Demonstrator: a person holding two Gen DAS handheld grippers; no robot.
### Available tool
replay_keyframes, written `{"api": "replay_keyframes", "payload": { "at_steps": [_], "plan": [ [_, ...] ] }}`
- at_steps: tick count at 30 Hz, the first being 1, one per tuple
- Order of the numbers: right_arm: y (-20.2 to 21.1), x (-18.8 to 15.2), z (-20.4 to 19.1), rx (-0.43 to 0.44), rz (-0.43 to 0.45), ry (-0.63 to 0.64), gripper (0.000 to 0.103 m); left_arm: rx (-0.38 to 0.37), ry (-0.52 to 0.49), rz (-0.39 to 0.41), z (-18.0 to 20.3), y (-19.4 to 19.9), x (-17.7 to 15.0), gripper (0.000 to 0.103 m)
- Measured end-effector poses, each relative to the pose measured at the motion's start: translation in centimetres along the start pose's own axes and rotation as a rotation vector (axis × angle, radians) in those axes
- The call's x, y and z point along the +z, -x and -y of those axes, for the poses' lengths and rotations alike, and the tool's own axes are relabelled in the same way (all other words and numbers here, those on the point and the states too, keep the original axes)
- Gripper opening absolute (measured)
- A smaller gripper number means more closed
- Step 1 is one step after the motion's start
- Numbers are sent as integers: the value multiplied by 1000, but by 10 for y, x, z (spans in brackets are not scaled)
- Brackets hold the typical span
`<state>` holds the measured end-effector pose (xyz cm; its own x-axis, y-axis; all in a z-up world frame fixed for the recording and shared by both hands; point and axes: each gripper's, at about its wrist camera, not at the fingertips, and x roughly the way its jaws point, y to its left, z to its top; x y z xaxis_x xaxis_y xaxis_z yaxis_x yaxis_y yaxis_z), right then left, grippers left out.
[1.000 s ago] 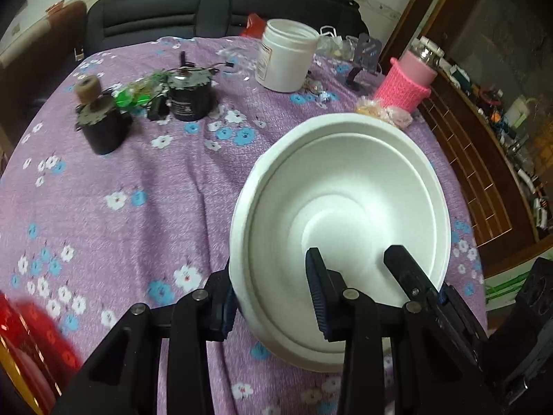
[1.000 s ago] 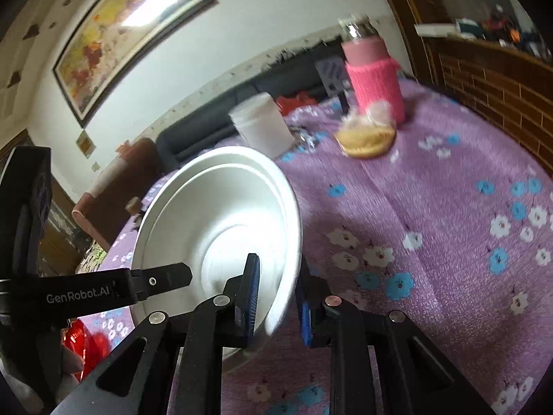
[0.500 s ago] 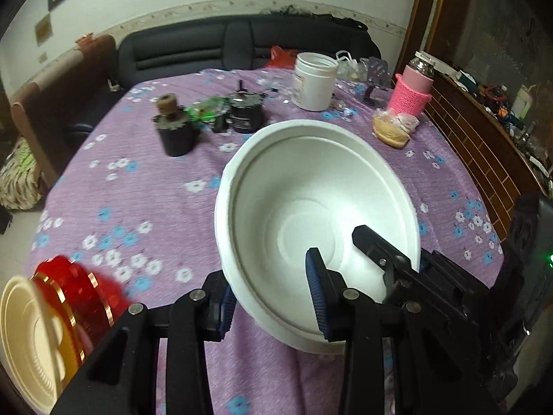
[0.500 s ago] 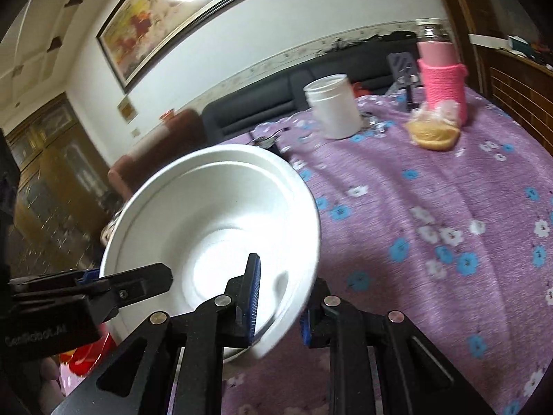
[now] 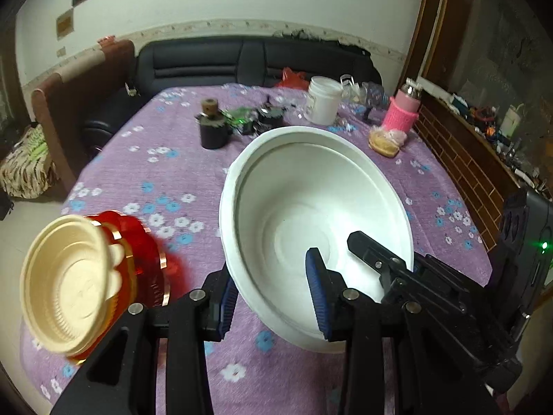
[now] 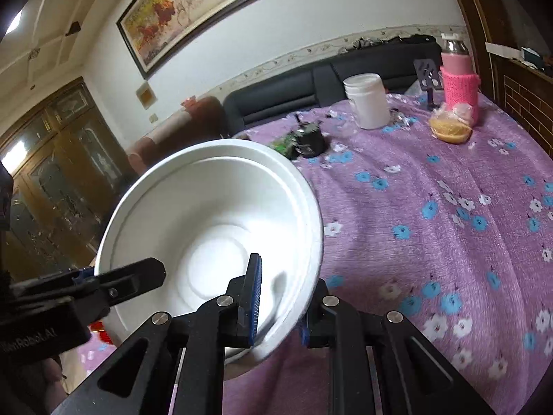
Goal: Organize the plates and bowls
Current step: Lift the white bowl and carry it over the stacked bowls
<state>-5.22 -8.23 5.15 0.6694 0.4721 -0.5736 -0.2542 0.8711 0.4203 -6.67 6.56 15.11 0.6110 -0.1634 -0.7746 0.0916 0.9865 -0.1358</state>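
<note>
Both claws hold 1 white bowl above the purple flowered counter: the left claw pinches the bowl's near-left rim, 1 finger inside and 1 outside, and the right claw pinches the opposite rim the same way. Compared with 1 second ago, the bowl sits higher off the counter and the left wrist view takes in more of the room, including the black sofa. A stack of red and cream plates, only a red blur at the frame edge 1 second ago, now shows at the counter's near-left edge, well apart from the bowl. The white jar and pink-sleeved bottle stand at the far side as before.
</note>
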Motion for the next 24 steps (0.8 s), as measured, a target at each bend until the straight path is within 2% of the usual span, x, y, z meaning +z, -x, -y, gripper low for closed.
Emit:
{"api": "replay_keyframes", "payload": {
  "at_steps": [6,12,17,24],
  "plan": [
    [10,0,-62,57,10,95,19,48,77,87,-42,45,-14,37],
    [-9,-3,-122,118,-13,164,19,110,155,145,-92,74,-22,40],
    [-32,-8,-162,133,-44,222,20,141,236,150,-134,80,-25,42],
    [-61,-13,-190,140,-83,259,20,197,281,142,-173,76,-29,42]
  ]
}}
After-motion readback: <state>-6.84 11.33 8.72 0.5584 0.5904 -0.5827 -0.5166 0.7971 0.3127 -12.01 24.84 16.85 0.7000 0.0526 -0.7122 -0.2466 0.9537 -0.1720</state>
